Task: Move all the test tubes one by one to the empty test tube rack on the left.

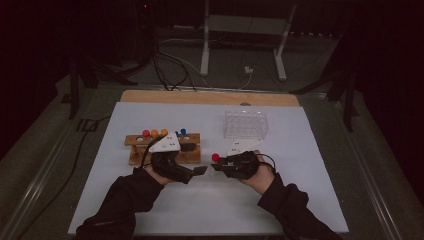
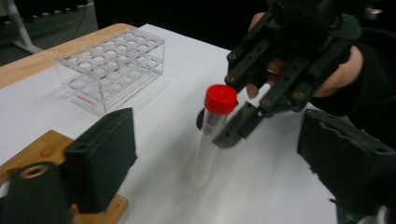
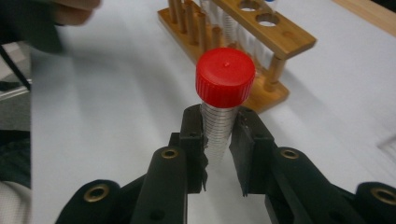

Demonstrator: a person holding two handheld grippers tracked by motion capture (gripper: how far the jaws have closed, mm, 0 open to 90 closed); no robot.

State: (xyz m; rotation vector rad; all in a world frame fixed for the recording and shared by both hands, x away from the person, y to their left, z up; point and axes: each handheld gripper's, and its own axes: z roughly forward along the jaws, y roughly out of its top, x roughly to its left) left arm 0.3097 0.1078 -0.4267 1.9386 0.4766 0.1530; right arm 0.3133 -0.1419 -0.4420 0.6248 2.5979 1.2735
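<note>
A clear tube with a red cap (image 3: 225,77) stands upright between the pads of my right gripper (image 3: 219,140), which is shut on the tube's graduated body just under the cap. In the high view the same red cap (image 1: 215,157) shows at the tip of the right gripper (image 1: 218,164), near the middle of the white mat. My left gripper (image 1: 202,171) is close on its left, pointing toward it. From the left gripper view the tube (image 2: 215,116) stands ahead of my left gripper (image 2: 224,163), whose jaws are wide apart and touch nothing.
A wooden rack (image 1: 165,150) with several coloured-cap tubes sits behind the left hand. An empty clear plastic rack (image 1: 245,124) stands at the back right of the white mat (image 1: 300,200). A wooden board edge (image 1: 210,97) borders the far side.
</note>
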